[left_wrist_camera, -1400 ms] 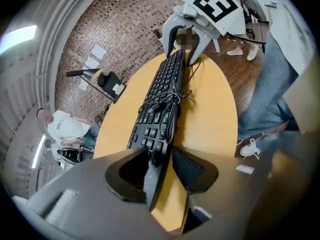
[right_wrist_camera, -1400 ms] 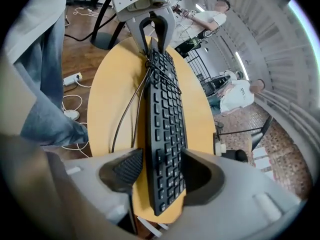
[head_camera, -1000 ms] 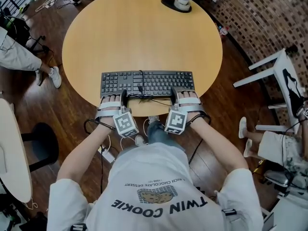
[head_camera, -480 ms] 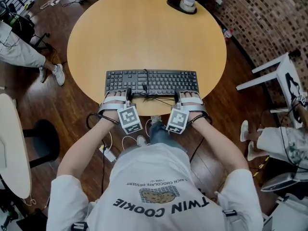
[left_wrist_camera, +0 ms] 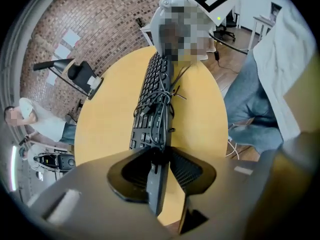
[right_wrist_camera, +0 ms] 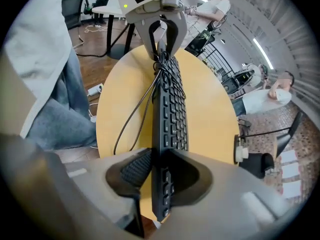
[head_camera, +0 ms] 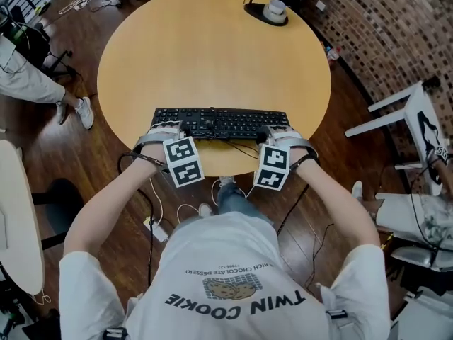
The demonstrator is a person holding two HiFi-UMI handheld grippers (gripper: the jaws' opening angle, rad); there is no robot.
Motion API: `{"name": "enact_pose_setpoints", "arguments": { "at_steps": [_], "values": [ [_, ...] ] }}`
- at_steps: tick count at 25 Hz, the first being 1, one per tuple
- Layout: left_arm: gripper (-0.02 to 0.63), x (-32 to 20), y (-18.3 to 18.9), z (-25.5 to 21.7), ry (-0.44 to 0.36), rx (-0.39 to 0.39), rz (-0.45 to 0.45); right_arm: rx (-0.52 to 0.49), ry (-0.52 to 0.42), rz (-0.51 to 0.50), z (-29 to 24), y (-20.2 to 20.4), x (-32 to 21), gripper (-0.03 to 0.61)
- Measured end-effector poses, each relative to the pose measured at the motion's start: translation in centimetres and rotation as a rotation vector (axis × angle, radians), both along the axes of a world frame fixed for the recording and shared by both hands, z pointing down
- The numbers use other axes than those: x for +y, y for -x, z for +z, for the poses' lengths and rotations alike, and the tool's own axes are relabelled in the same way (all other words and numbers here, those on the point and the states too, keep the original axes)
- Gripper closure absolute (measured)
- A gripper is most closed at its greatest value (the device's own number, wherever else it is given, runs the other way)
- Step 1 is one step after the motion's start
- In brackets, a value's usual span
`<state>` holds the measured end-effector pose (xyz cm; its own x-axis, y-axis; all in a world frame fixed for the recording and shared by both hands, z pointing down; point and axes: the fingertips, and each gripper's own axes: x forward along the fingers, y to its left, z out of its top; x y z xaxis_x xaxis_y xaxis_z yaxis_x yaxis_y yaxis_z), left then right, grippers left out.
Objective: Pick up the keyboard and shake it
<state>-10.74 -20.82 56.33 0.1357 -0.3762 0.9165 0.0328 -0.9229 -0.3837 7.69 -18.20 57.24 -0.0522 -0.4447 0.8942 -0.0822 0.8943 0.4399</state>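
The black keyboard point(head_camera: 219, 122) lies across the near edge of the round wooden table point(head_camera: 212, 41), its cable point(head_camera: 212, 132) bundled on top. My left gripper point(head_camera: 168, 130) holds its left near edge and my right gripper point(head_camera: 277, 134) its right near edge. In the left gripper view the keyboard point(left_wrist_camera: 152, 99) runs edge-on between the jaws of the left gripper point(left_wrist_camera: 159, 156), whose pads are closing and press on it. In the right gripper view the keyboard point(right_wrist_camera: 172, 114) sits the same way in the right gripper point(right_wrist_camera: 159, 159), which is also closing on it.
A black lamp base with a white cup-like thing point(head_camera: 271, 10) stands at the table's far edge. A white chair point(head_camera: 410, 112) is to the right, a black stool point(head_camera: 64, 211) and a seated person point(head_camera: 28, 76) to the left. Cables hang below the table's near edge.
Both grippers have closed on the keyboard's near edge and their marker cubes have tipped up toward me. The keyboard now looks narrower, its near edge raised off the table.
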Motion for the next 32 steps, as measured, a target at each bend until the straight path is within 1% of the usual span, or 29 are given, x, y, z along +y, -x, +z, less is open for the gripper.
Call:
{"name": "enact_pose_setpoints", "arguments": {
  "at_steps": [5,8,12,14,17,20,24,28,30,32],
  "values": [
    [0.489,-1.1,-0.6,-1.6,0.172,-0.032,-0.008,-0.038,0.172,-0.02,-2.2,-0.1,-1.4,0.474],
    [0.491,-2.1,-0.7,-2.5,0.256,-0.05,-0.01,-0.077,0.267,-0.032,-3.6,0.1,-2.2,0.474],
    [0.492,-3.1,-0.8,-3.9,0.361,-0.058,0.0,-0.123,0.417,-0.03,-5.3,0.2,-3.1,0.474],
    [0.494,-3.6,-1.1,-4.3,0.409,-0.07,0.012,-0.123,0.479,-0.02,-5.7,-0.1,-3.6,0.474],
    [0.495,-4.1,-1.4,-4.4,0.481,-0.108,0.034,-0.104,0.561,0.01,-5.7,-1.1,-4.3,0.474],
    [0.497,-5.1,-1.0,-4.8,0.557,-0.137,0.026,-0.107,0.653,0.027,-6.1,-1.2,-5.4,0.474],
    [0.495,-6.5,-1.4,-5.4,0.656,-0.141,0.008,-0.12,0.778,0.052,-6.7,-1.5,-6.6,0.474],
    [0.495,-8.2,-1.9,-5.9,0.728,-0.134,-0.003,-0.152,0.903,0.085,-6.6,-2.0,-8.1,0.473],
    [0.497,-9.2,-2.2,-5.9,0.733,-0.134,-0.002,-0.182,0.95,0.098,-6.5,-2.2,-9.0,0.472],
    [0.5,-10.2,-2.2,-5.7,0.713,-0.142,0.002,-0.216,0.983,0.11,-6.5,-2.3,-9.9,0.472]
  ]
}}
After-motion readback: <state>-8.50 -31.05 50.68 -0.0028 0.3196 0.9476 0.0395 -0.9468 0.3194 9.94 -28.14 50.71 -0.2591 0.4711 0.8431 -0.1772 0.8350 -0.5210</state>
